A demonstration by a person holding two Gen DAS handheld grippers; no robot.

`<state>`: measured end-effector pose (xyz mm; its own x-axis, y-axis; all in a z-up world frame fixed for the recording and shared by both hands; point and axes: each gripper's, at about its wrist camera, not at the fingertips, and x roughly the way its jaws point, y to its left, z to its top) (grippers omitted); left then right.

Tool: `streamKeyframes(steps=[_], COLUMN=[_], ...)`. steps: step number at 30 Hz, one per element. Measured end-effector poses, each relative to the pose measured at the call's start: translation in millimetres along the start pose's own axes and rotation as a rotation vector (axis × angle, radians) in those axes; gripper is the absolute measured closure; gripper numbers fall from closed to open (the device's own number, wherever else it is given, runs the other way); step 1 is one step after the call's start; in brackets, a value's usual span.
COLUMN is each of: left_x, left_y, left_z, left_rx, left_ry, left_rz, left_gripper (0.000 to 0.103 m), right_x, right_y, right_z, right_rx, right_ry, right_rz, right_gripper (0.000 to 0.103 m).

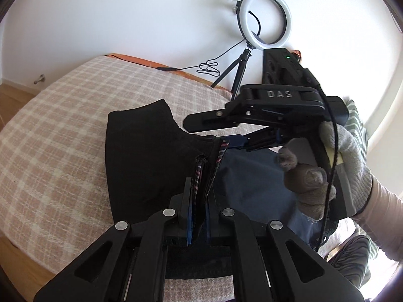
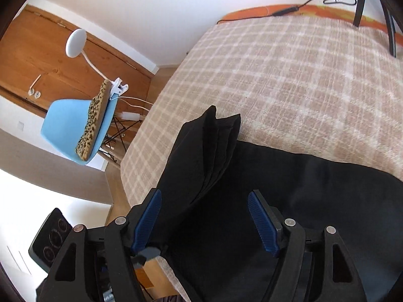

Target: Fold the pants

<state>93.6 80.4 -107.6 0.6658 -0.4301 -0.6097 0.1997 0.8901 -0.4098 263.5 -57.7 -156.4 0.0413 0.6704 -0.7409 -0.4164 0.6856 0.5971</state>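
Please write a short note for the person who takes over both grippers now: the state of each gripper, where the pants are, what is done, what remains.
Left gripper: shut on the pants' edge, near the striped lining.
Right gripper: open, fingers on either side of the stacked folded layers, gripping nothing.
Pants: black, partly folded, lying on the checked blanket.
Done: layers are stacked at one end.
Left: probably close the right gripper on the layers, finish the fold, and smooth it.

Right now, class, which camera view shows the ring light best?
The left wrist view: the ring light stands whole on its tripod by the wall. The right wrist view shows only dark tripod legs and its cable at the top edge.
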Motion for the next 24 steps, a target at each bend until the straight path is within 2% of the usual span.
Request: streamKeyframes(steps=[3, 5, 7, 8, 10, 12, 16, 18, 24], left_x=[-1, -2, -8, -11, -18, -21, -19, -18, -8], left_y=[-6, -12, -21, -26, -34, -40, -62, -80, -126], left_z=[5, 11, 18, 21, 30, 39, 46, 46, 36], left_rx=[0.051, 0.080, 0.137, 0.160, 0.184, 0.184, 0.203, 0.235, 0.277], left_ry=[0.023, 0.044, 0.052, 0.051, 0.052, 0.065, 0.105, 0.113, 0.128], left_rz=[-0.002, -0.013, -0.002, 0.000, -0.001, -0.011, -0.033, -0.044, -0.092], left_gripper=[0.098, 0.098, 0.098, 0.098, 0.098, 0.098, 0.098, 0.098, 0.098], right_x=[21, 29, 34, 34, 30, 15, -24, -45, -101], right_y=[-8, -10, -7, -4, 5, 10, 14, 10, -1], right_z=[10, 16, 22, 24, 27, 27, 22, 19, -3], right_rx=[0.072, 0.105, 0.115, 0.107, 0.082, 0.055, 0.032, 0.032, 0.022], right_ry=[0.012, 0.003, -0.001, -0.004, -0.023, -0.058, -0.147, -0.179, -0.266], right_rz=[0.065, 0.106, 0.136, 0.136, 0.110, 0.074, 0.046, 0.052, -0.001], right_gripper=[0.031, 0.044, 0.062, 0.066, 0.085, 0.096, 0.102, 0.102, 0.102])
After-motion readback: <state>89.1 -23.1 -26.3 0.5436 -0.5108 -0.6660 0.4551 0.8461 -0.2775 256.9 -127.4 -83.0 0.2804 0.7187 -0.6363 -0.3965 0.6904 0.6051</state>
